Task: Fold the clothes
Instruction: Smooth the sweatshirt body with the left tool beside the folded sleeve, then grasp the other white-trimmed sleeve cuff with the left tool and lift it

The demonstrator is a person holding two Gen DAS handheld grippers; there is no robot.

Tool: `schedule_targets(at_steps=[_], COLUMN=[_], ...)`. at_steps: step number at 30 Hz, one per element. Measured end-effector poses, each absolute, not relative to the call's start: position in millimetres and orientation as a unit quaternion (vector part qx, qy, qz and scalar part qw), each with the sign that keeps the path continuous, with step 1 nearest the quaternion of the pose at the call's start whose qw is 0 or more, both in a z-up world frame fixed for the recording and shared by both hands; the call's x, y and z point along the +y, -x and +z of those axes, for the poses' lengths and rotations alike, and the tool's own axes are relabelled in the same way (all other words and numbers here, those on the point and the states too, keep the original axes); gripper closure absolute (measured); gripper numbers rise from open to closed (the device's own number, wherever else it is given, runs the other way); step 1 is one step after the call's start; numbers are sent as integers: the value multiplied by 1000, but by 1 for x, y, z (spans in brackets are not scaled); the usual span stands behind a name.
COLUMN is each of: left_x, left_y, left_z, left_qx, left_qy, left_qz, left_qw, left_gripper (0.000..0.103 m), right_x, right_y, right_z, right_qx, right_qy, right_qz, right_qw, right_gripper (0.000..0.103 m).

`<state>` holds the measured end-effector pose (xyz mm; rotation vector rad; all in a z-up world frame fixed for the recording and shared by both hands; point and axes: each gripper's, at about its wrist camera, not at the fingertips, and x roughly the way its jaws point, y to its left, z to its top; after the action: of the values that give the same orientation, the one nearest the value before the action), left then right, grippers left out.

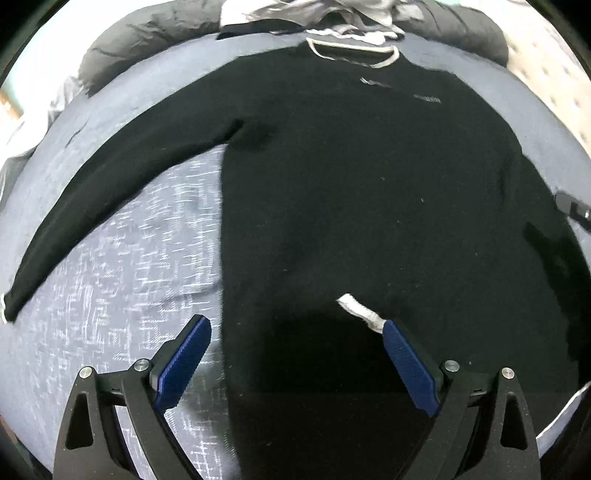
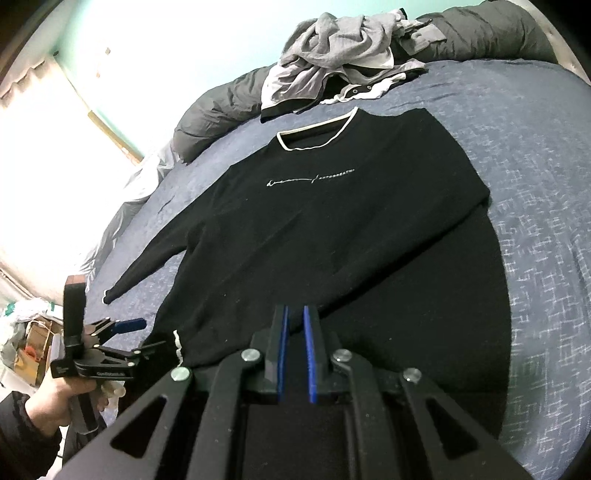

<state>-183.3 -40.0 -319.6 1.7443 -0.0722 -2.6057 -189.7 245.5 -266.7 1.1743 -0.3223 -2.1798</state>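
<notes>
A black sweater (image 1: 351, 184) (image 2: 314, 221) with a white neck trim lies flat, front up, on a blue patterned bed (image 1: 129, 277) (image 2: 535, 184). Its left sleeve (image 1: 110, 192) (image 2: 147, 266) stretches out to the side. The other sleeve is folded diagonally across the body, and its white cuff (image 1: 358, 308) (image 2: 178, 343) lies near the hem. My left gripper (image 1: 295, 323) (image 2: 151, 334) hovers open over the hem's left part, its right finger beside that cuff. My right gripper (image 2: 294, 310) (image 1: 570, 208) is shut above the sweater's right side, with no cloth seen between its pads.
A heap of grey and white clothes (image 2: 332, 48) (image 1: 332, 14) lies beyond the collar. A rolled grey duvet (image 2: 207, 122) runs along the bed's far edge. A person's hand (image 2: 55, 398) holds the left gripper at the bed's near left. Bags and boxes (image 2: 29, 332) stand on the floor there.
</notes>
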Motion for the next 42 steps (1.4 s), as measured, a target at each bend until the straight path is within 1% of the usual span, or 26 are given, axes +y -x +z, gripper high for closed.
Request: schedule_targets(at_steps=[4,6,8,11,15,17,19,22,26,31,42], left_x=[-34,-44,-68,-120,-197,-221,-265,-308,-363,-406,-444], left_y=[186,184,182,178,159,149,147,152,140,124,109], left_z=[-331,-326,-316,-300,-296,-293,-285,-287,-286,-294,-309], left_qx=[-38,-26,14,73,142,159,180,203,238,303,375], left_qy=[-563,-556,-545,-512,-498,-493,-485,-470,-452,-433,-400], left_qz=[-826,-831,-838,-853,-847,-842,-838,-834,-823,-803,-785], left_qw=[-3,0,11,65,124,148,174,207,248,277,288], left_gripper=[7,7,7,6,5,5,5,5,6,6,7], right_x=[250,252,253,253,250,247,247,247,247,246,244], right_y=[188,187,187,186,184,184,184,184,184,185,186], right_z=[-267,-266,-266,-263,-263,-263,-263,-263,-264,-264,-264], right_qx=[-129,-132,-135,-136,-134,-130,-130,-134,-134,-131,-128], right_qy=[-443,-442,-441,-438,-438,-438,-438,-438,-437,-437,-437], right_qz=[-829,-829,-830,-831,-830,-831,-831,-830,-831,-832,-834], right_qw=[316,315,315,316,317,317,317,317,316,315,311], right_gripper=[95,95,95,95,95,95,95,95,95,95,95])
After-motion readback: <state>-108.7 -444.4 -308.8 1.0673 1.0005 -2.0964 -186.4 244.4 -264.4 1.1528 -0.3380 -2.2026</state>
